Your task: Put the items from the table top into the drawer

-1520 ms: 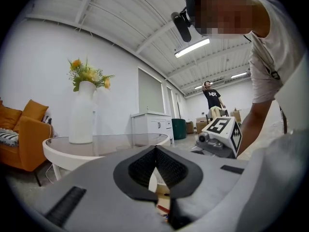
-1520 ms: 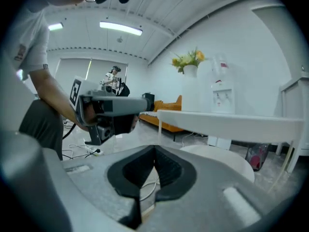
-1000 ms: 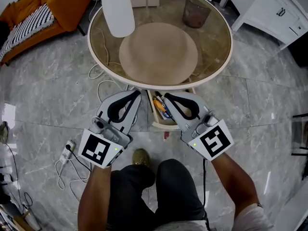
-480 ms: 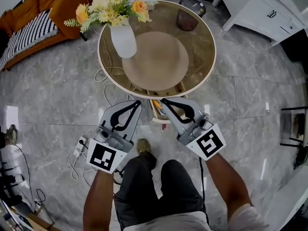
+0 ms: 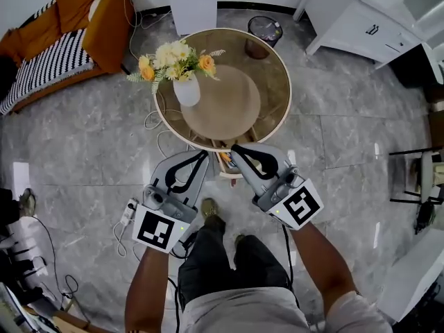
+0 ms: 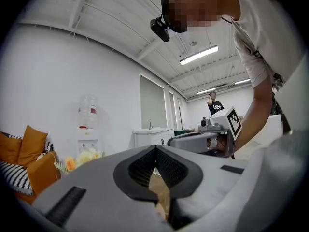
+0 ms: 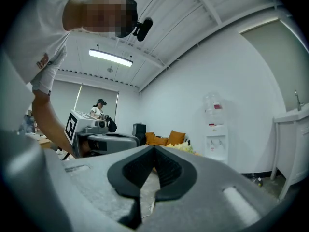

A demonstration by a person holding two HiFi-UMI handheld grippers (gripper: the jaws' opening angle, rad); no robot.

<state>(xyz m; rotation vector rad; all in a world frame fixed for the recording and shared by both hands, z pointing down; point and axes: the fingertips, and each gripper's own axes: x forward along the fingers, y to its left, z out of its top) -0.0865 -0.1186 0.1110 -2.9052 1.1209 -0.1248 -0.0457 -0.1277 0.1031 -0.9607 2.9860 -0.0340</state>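
While left claw, right claw sit pressed together, empty: 1 table, 1 vase, 1 drawer.

A round glass-topped table with a pale rim stands on a grey marble-tiled floor; a white vase of yellow, cream and orange flowers sits upright near its left edge, beside a round tan disc at its middle. A small drawer is open under the table's near edge. On the floor lie a white power strip with loose cable, a dark bin and an orange sofa.
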